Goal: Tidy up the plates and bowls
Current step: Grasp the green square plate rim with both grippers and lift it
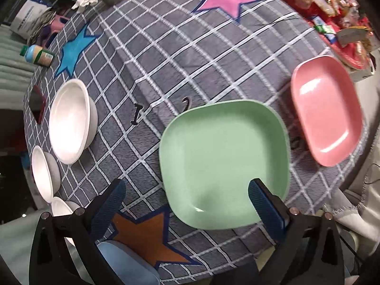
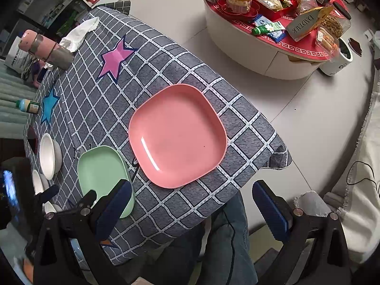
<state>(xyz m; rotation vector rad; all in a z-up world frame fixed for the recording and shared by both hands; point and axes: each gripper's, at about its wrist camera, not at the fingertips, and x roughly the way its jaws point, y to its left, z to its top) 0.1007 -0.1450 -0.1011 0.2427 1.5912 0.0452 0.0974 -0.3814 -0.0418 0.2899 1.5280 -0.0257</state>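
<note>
A desk (image 2: pixel 166 216) draped in a grey checked cloth with coloured stars stands on a pale floor beside a round stand of snacks (image 2: pixel 273 30). The left tool (image 1: pixel 187 200), spread wide, hovers over the near edge of a green plate (image 1: pixel 225 163). The right tool (image 2: pixel 192 201), also wide, sits just short of a pink plate (image 2: pixel 178 135) near the desk's right corner. Both plates lie flat. White bowls (image 1: pixel 68 121) line the left edge.

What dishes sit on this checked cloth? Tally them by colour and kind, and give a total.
White bowls: 3
Green plate: 1
Pink plate: 1
Blue plate, partly hidden: 1
Total: 6
</note>
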